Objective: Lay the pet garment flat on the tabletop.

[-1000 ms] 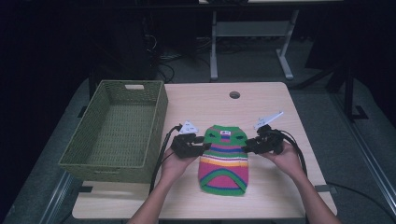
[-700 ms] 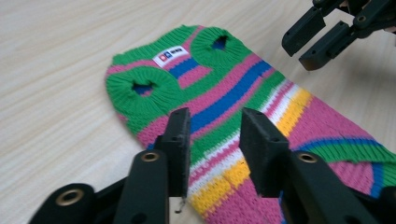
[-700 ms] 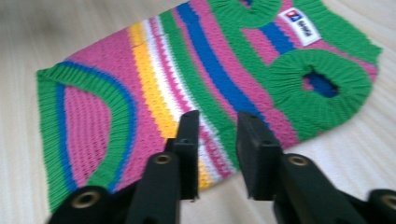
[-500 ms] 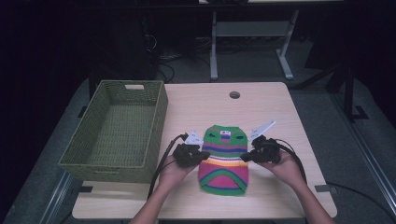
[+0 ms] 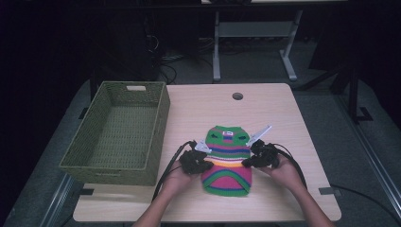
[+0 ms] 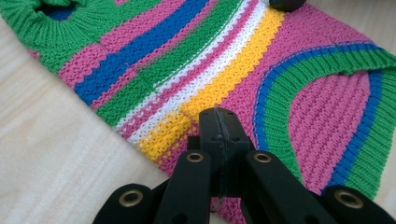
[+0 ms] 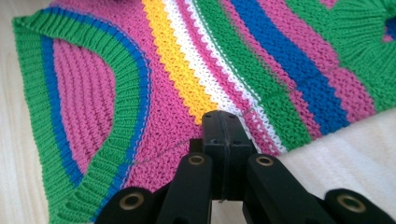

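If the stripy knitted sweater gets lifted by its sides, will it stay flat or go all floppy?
Probably floppy: the stripy sweater is soft loose knit lying limp on the table, so its middle would likely sag between the left tongs and right tongs. It looks light. The bumpy yarn should grip well, not slip.

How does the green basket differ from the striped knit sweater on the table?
The basket is a stiff, upright, one-colour woven box; the sweater lies soft and flat in many-coloured stripes. The basket stands untouched, while the left hand-held gripper and right hand-held gripper meet the sweater's edges. Both rest on the table.

Basket [image 5: 118,130] at left — bare table [image 5: 283,109] elsewhere
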The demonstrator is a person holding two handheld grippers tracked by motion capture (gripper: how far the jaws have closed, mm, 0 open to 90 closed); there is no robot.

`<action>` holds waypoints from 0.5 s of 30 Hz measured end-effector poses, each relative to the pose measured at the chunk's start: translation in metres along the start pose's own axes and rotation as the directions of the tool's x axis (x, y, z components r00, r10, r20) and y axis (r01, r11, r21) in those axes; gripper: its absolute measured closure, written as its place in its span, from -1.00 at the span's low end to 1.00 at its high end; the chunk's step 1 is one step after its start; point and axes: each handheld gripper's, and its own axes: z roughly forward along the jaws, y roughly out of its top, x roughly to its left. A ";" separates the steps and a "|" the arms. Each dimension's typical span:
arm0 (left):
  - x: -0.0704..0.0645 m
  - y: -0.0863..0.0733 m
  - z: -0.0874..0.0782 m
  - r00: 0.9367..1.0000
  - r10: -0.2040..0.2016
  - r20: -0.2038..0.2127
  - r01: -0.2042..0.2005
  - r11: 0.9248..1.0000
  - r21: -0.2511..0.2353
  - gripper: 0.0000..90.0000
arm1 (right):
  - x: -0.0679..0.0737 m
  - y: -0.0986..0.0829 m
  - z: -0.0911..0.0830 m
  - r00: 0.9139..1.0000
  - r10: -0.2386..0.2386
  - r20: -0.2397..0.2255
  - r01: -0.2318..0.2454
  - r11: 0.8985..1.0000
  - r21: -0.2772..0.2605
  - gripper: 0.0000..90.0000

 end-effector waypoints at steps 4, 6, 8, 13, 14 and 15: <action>0.003 0.004 0.005 1.000 -0.021 -0.016 0.021 1.000 -0.020 1.00 | -0.007 0.001 0.000 1.000 0.023 0.022 -0.022 1.000 -0.021 1.00; 0.005 0.005 0.006 1.000 -0.018 -0.019 0.018 1.000 -0.019 1.00 | -0.009 0.001 0.001 0.999 0.035 0.037 -0.034 0.999 -0.032 1.00; 0.006 0.006 0.007 0.999 -0.024 -0.022 0.023 1.000 -0.021 1.00 | -0.011 0.002 0.001 0.998 0.043 0.044 -0.042 0.998 -0.040 1.00; 0.009 0.006 0.006 0.999 -0.033 -0.015 0.032 0.998 -0.047 1.00 | -0.012 0.001 0.001 0.998 0.043 0.043 -0.041 0.998 -0.056 1.00; 0.009 0.006 0.004 0.999 -0.034 -0.012 0.033 0.997 -0.063 1.00 | -0.012 0.000 0.000 0.998 0.036 0.048 -0.033 0.997 -0.067 0.99; 0.009 0.006 0.004 0.999 -0.034 -0.012 0.033 0.997 -0.063 1.00 | -0.012 0.000 0.000 0.998 0.036 0.048 -0.033 0.997 -0.067 0.99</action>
